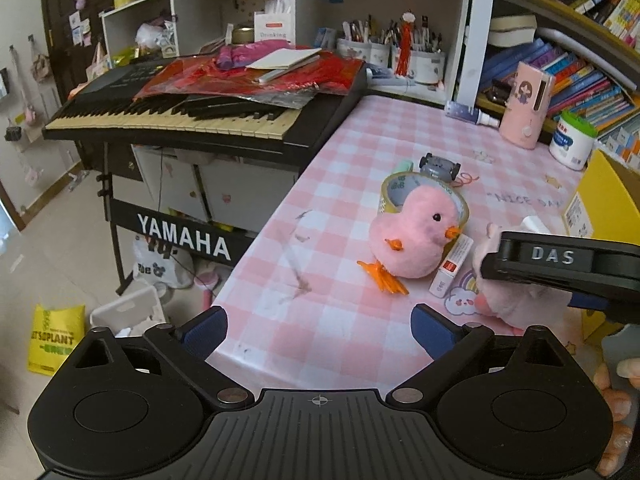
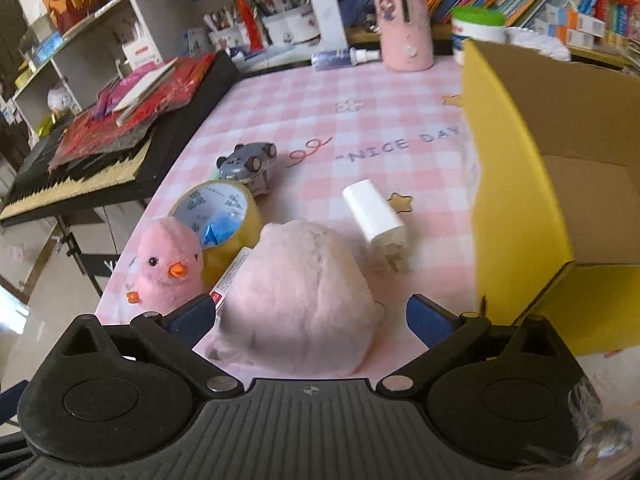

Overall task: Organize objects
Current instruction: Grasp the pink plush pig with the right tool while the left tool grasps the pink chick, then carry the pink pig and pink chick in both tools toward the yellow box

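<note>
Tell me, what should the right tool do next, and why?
Probably ease forward and shut on the pale plush. The right tool is open, one finger on each side of the plush, and neither seems to press it yet. The open yellow box stands just to the right, a likely place for it.

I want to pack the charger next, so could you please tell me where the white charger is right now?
In the right wrist view the white charger lies on the checked tablecloth, between the pale pink plush and the yellow box.

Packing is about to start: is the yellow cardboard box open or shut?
Open. The yellow cardboard box has its flap raised, and the brown inside shows; only part of the interior is visible.
</note>
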Available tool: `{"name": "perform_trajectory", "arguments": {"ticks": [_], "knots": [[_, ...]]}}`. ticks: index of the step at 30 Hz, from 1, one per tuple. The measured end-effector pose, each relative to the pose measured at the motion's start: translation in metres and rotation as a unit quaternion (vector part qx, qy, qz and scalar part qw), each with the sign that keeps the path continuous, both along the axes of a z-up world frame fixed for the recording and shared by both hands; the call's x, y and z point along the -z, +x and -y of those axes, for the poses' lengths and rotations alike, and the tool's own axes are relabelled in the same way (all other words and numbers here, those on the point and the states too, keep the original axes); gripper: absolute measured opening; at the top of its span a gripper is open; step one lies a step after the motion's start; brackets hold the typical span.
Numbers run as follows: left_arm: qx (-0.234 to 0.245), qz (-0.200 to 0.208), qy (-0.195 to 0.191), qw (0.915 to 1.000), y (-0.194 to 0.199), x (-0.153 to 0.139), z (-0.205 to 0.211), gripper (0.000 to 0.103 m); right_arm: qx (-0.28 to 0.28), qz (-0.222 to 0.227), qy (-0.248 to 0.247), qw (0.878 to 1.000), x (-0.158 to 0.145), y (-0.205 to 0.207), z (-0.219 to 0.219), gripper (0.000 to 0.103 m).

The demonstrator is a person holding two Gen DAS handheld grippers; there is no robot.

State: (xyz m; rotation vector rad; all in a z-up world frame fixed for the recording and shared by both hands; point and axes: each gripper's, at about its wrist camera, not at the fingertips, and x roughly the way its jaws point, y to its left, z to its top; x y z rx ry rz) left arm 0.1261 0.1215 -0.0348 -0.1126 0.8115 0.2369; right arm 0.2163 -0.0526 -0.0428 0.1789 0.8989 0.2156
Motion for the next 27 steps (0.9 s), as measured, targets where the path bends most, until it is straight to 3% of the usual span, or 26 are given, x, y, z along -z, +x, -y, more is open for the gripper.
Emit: {"name": "perform_trajectory", "arguments": {"ticks": [3, 5, 7, 10, 14, 16, 20, 25, 27], "knots": [[0.002, -0.009, -0.003, 1.0, 0.01, 0.004, 0.0, 0.096, -0.017, -0.012, -0.001, 1.0, 0.006, 0.008, -0.006, 0.098], [0.004, -0.012, -0.005, 0.9999, 0.015, 0.007, 0.001, 0.095, -0.03, -0.016, 0.003, 0.999, 0.009, 0.013, -0.007, 0.079], [0.009, -0.012, -0.006, 0.9999, 0.022, 0.008, 0.003, 0.093, -0.035, -0.022, 0.006, 0.999, 0.009, 0.016, -0.006, 0.067], [0.022, -0.004, -0.005, 0.9997, 0.032, 0.008, 0.01, 0.091, -0.048, 0.011, 0.029, 0.998, -0.009, 0.011, -0.001, 0.064], [0.048, 0.014, -0.009, 0.9987, 0.051, 0.007, 0.022, 0.09, -0.069, 0.149, 0.021, 0.986, -0.052, -0.01, 0.008, 0.064], [0.057, 0.024, -0.01, 0.998, 0.062, 0.008, 0.026, 0.086, -0.062, 0.19, 0.01, 0.98, -0.064, -0.014, 0.015, 0.065], [0.057, 0.017, -0.026, 0.9979, 0.087, 0.015, 0.029, 0.081, -0.051, 0.199, 0.003, 0.979, -0.068, -0.015, 0.03, 0.065], [0.076, 0.004, -0.026, 0.9968, 0.102, 0.028, 0.031, 0.059, -0.045, 0.185, 0.002, 0.982, -0.066, -0.02, 0.042, 0.065], [0.081, -0.001, -0.022, 0.9965, 0.102, 0.025, 0.031, 0.059, -0.046, 0.186, 0.001, 0.981, -0.068, -0.024, 0.043, 0.065]]}}
